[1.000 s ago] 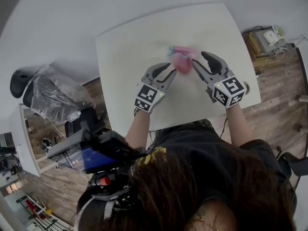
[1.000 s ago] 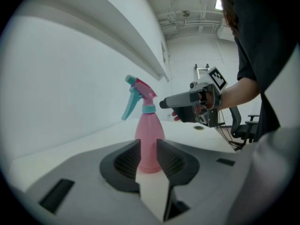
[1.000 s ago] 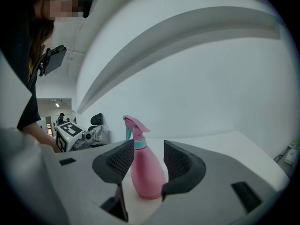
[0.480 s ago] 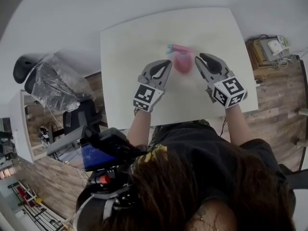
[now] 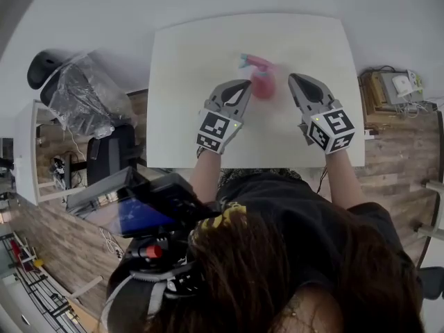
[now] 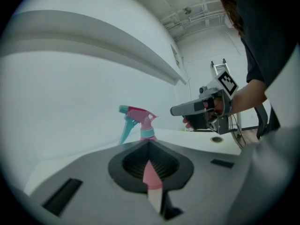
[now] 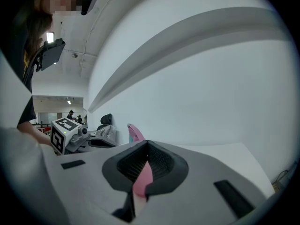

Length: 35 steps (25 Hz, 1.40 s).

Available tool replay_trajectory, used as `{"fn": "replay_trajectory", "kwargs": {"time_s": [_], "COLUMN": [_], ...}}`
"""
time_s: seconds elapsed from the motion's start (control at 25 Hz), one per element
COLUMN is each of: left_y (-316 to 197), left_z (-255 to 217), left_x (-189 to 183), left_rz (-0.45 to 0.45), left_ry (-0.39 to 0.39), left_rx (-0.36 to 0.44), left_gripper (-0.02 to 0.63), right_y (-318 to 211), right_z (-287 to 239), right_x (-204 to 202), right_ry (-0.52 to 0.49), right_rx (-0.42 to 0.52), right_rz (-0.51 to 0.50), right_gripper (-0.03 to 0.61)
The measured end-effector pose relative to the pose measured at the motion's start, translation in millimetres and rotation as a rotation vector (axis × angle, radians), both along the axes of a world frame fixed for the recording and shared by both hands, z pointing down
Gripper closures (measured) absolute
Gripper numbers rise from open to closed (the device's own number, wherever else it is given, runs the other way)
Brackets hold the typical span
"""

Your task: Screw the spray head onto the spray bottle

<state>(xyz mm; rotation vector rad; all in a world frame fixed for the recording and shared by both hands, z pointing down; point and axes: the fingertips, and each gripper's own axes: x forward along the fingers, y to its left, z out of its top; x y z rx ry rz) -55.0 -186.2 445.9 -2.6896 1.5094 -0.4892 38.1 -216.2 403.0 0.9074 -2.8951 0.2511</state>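
A pink spray bottle (image 5: 263, 85) with its pink and teal spray head (image 5: 251, 62) on top stands upright on the white table (image 5: 194, 54). My left gripper (image 5: 241, 86) sits just left of the bottle, shut and empty, its tips close to the bottle's side. My right gripper (image 5: 293, 79) is a short way to the bottle's right, also shut with nothing in it. In the left gripper view the spray head (image 6: 138, 118) rises just beyond the shut jaws, with the right gripper (image 6: 201, 109) behind it. The right gripper view shows the spray head (image 7: 135, 132) past its own jaws.
The table's front edge runs just below both grippers. A chair wrapped in clear plastic (image 5: 87, 99) stands on the wooden floor at the left. A box of cables and devices (image 5: 392, 85) sits on the floor at the right. A round cable hole (image 6: 216, 139) marks the tabletop.
Both grippers' jaws have closed: the right from wide open, the left from slightly open. Neither took hold of the bottle, which stays standing between them.
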Motion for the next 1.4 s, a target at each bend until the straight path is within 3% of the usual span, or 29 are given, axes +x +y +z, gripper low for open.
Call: {"fn": "replay_trajectory", "kwargs": {"time_s": [0.28, 0.56, 0.92, 1.28, 1.4], "left_y": [18, 50, 137, 213, 226], "left_z": [-13, -29, -67, -85, -93], "left_x": [0, -11, -23, -28, -17], "left_rz": [-0.006, -0.027, -0.021, -0.069, -0.061], "left_ry": [-0.032, -0.007, -0.021, 0.106, 0.089], "left_rx": [0.015, 0.049, 0.172, 0.222, 0.234], "left_gripper": [0.612, 0.612, 0.612, 0.612, 0.612], "right_y": [13, 44, 112, 201, 220], "right_z": [-12, -23, -32, -56, -64], "right_x": [0, -3, 12, 28, 32], "right_ry": [-0.029, -0.026, -0.046, -0.052, -0.031], "right_rx": [0.015, 0.040, 0.066, 0.136, 0.164], "right_rz": [-0.005, -0.005, 0.055, 0.077, 0.059], "right_gripper": [0.571, 0.571, 0.571, 0.571, 0.571]}}
